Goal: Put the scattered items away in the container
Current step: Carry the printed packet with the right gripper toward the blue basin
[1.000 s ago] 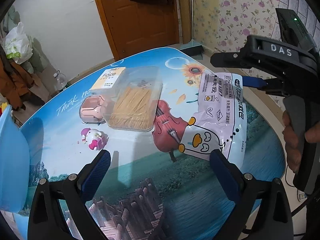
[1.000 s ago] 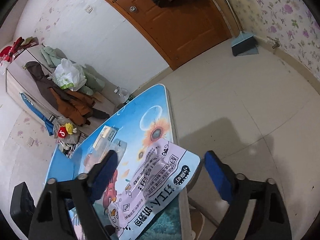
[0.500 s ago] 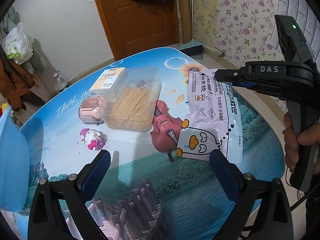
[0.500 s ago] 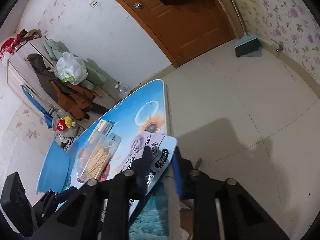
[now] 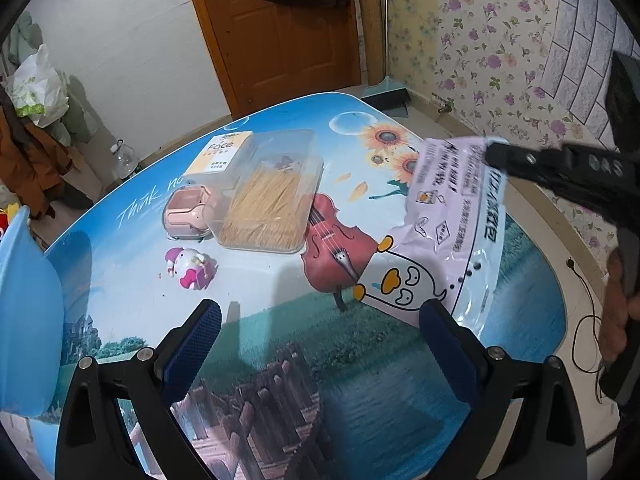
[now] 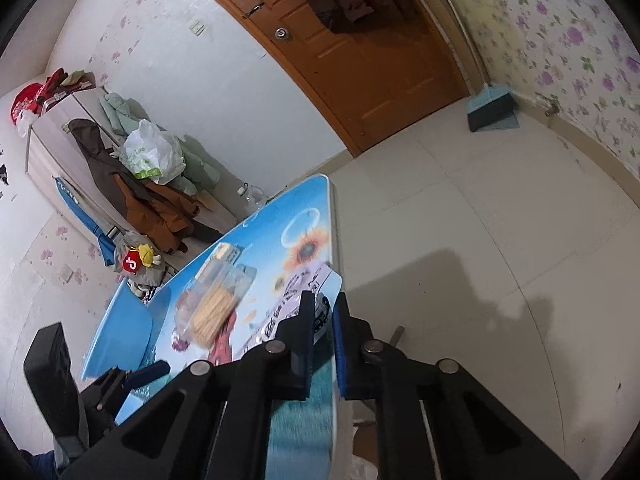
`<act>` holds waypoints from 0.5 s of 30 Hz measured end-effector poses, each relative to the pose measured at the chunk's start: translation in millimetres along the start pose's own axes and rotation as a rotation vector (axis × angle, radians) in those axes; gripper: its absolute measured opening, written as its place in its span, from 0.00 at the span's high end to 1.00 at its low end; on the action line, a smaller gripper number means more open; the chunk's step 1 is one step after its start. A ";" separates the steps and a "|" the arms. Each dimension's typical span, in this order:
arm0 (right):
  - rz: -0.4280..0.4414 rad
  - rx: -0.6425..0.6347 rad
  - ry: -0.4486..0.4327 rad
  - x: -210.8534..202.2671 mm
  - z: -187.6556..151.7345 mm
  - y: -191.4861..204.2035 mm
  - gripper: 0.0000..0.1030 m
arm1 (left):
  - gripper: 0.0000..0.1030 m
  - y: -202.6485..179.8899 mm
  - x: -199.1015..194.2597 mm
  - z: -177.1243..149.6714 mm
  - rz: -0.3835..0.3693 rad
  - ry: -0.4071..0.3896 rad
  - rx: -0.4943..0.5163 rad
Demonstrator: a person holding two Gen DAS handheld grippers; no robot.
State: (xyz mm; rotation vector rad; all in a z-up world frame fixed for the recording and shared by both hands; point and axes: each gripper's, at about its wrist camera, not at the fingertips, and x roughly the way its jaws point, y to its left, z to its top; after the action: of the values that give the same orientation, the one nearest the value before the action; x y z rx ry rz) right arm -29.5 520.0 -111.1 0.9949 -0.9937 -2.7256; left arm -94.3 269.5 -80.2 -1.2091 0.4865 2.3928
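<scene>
A: Left wrist view: left gripper point(image 5: 320, 344) hangs over the near part of the table point(image 5: 280, 360), jaws spread wide, nothing between them. The right gripper point(image 5: 494, 152) comes in from the right and has the top edge of the pouch point(image 5: 444, 236) pinched; that end is off the table, and I can't tell if the duck-print end touches it.

B: Container?

A: Clear box point(image 5: 270, 196) mid-table, holding what look like wooden sticks. Pink case point(image 5: 190, 212) touches its left side, toy point(image 5: 192, 268) sits just in front of the case, and a yellow-label box point(image 5: 222, 154) is behind.

B: Right wrist view?

A: The right gripper's jaws are clenched on the pouch edge at the table's right rim. The clear box is well apart, up-left.

B: Step?

A: My read: pick done, transport starting. Next move needs a lift clear of the table, then a carry left over the box. The pouch looks wider than the opening and floppy, so it may drape over the rim.
</scene>
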 end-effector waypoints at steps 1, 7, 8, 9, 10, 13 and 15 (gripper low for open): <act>-0.004 0.009 0.000 -5.6 -5.8 -2.1 0.91 | 0.02 -0.8 -1.3 -1.7 0.000 -0.001 0.001; -0.010 0.037 0.017 -33.1 -36.5 -8.6 0.91 | 0.02 -2.7 -12.0 -15.5 -0.006 0.001 0.006; -0.011 0.039 0.018 -37.0 -40.7 -8.3 0.91 | 0.02 -2.5 -14.0 -18.6 -0.008 0.004 0.004; -0.011 0.040 0.018 -41.5 -45.2 -7.8 0.91 | 0.02 -2.4 -16.4 -22.4 -0.011 0.006 0.003; -0.011 0.040 0.018 -46.3 -49.3 -6.3 0.91 | 0.02 -2.9 -18.6 -25.5 -0.014 0.008 0.002; -0.010 0.039 0.017 -57.7 -58.9 -0.8 0.91 | 0.02 -4.8 -25.8 -35.7 -0.017 0.006 0.005; -0.003 0.041 0.018 -65.2 -67.2 3.1 0.91 | 0.02 -6.1 -29.4 -40.0 -0.017 0.007 0.005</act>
State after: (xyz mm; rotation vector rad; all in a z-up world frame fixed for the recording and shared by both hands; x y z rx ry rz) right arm 61.7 498.5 -112.3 1.0269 -1.0505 -2.7038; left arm -48.5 249.5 -79.4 -1.2148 0.4828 2.3723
